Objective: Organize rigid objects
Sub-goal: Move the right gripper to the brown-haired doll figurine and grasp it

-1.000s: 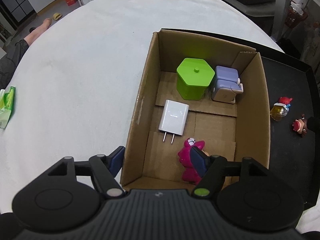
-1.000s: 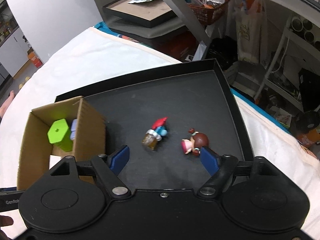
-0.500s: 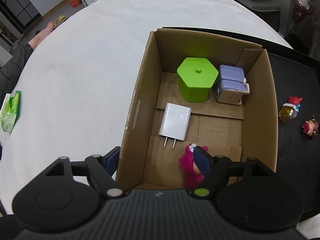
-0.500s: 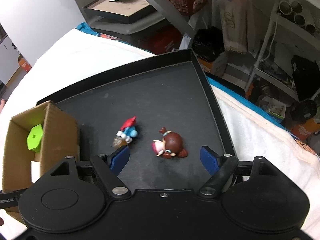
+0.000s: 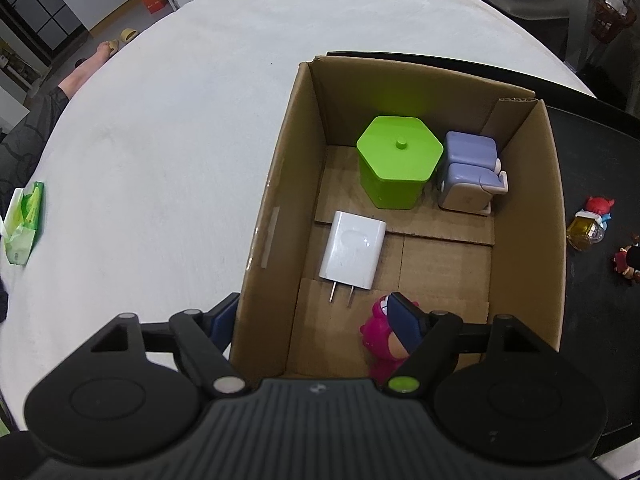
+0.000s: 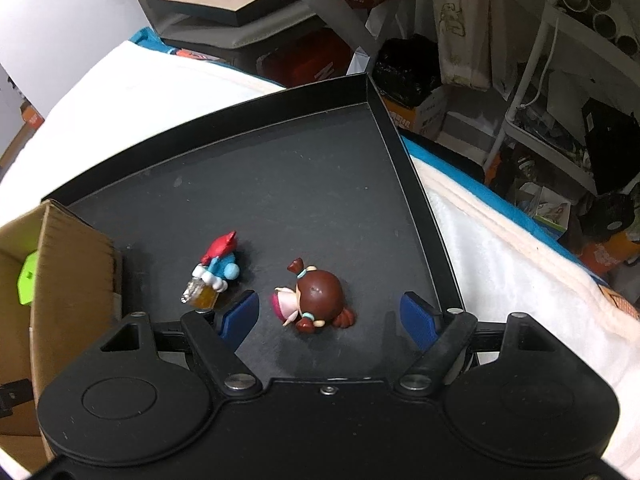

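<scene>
A: Right gripper (image 6: 330, 314) jaws wide, empty; brown-haired figurine (image 6: 316, 300) lying between, on black tray (image 6: 280, 184) just right of cardboard box (image 6: 76, 256).

B: Looks light, hard, smooth; pinch round head. Left gripper (image 5: 316, 316) also wide, empty.

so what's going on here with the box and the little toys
A person with a gripper in each hand is sorting small things into a cardboard box. It already holds a green hexagonal container, a lavender toy, a white charger and a pink bear figure. The left gripper hangs open above the box, its jaws having just opened wider, off the bear. The right gripper, open, straddles a brown-haired doll figure on the black tray, beside a red-hatted figure.
</scene>
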The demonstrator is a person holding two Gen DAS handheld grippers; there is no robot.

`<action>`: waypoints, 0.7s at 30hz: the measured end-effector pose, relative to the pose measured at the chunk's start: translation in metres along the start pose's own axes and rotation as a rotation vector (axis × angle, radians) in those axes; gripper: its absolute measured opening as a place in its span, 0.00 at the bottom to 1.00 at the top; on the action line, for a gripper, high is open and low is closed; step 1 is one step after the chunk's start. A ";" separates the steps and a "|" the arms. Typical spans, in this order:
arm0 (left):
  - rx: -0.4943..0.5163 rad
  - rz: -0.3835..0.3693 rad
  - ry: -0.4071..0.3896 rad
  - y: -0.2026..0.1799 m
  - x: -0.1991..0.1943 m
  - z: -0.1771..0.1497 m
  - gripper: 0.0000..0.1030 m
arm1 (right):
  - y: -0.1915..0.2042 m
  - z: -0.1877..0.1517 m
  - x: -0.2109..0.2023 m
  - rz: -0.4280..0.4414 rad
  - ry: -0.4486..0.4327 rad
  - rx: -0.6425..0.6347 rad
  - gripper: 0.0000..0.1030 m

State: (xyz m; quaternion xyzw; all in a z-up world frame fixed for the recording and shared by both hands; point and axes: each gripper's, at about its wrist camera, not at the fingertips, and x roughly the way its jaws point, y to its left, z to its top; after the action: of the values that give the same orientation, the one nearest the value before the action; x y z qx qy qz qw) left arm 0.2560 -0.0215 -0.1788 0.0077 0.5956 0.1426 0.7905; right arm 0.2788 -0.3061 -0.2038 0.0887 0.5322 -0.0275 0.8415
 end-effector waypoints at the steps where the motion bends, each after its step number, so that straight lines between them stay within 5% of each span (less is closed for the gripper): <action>1: 0.000 -0.001 0.000 0.000 0.000 0.000 0.75 | 0.000 0.001 0.003 -0.002 0.003 -0.006 0.75; 6: 0.000 -0.003 0.001 0.000 -0.001 0.001 0.75 | 0.001 0.000 0.013 -0.019 0.023 -0.028 0.67; 9: 0.003 -0.006 -0.001 0.000 -0.001 0.001 0.75 | 0.002 -0.002 0.015 0.004 0.042 -0.041 0.47; 11: 0.002 -0.010 -0.001 0.001 -0.002 0.001 0.75 | 0.006 -0.003 0.014 -0.006 0.037 -0.062 0.41; 21: -0.015 -0.048 -0.006 0.007 -0.006 0.000 0.75 | 0.014 -0.002 -0.005 0.011 0.001 -0.088 0.41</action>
State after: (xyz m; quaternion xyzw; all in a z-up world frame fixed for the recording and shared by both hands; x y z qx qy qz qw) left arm 0.2533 -0.0165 -0.1720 -0.0123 0.5922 0.1281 0.7955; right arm 0.2768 -0.2923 -0.1986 0.0546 0.5328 0.0006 0.8445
